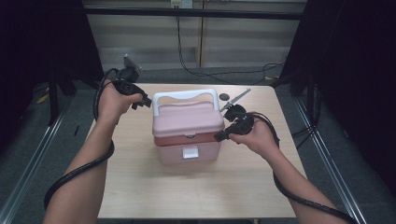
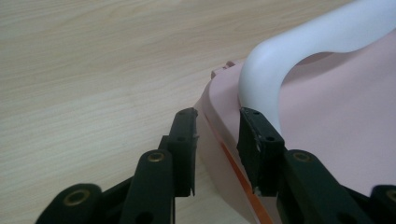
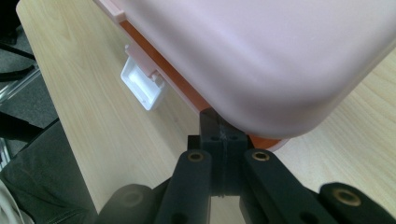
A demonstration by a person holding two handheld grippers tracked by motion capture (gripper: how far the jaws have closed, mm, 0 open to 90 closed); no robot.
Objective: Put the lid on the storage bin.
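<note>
A pink storage box [image 1: 187, 148] with a pink lid [image 1: 187, 119], a white carry handle [image 1: 184, 95] and a white front latch [image 1: 190, 152] stands mid-table. My left gripper [image 1: 142, 101] is at the lid's back left corner. Its jaws stand apart astride the lid's edge [image 2: 219, 135], beside the foot of the handle [image 2: 299, 46], and there is a gap between pad and lid. My right gripper [image 1: 219, 136] is at the box's right side. Its jaws are shut together [image 3: 222, 126], tips tucked under the lid's rim by the orange seal [image 3: 173, 79]. The latch [image 3: 142, 86] hangs down.
Behind the box on the wooden table [image 1: 187, 196] lie a small dark round piece [image 1: 224, 97] and a thin metal rod [image 1: 236, 99]. Black cables run over the floor beyond the far edge. Dark curtains flank both sides.
</note>
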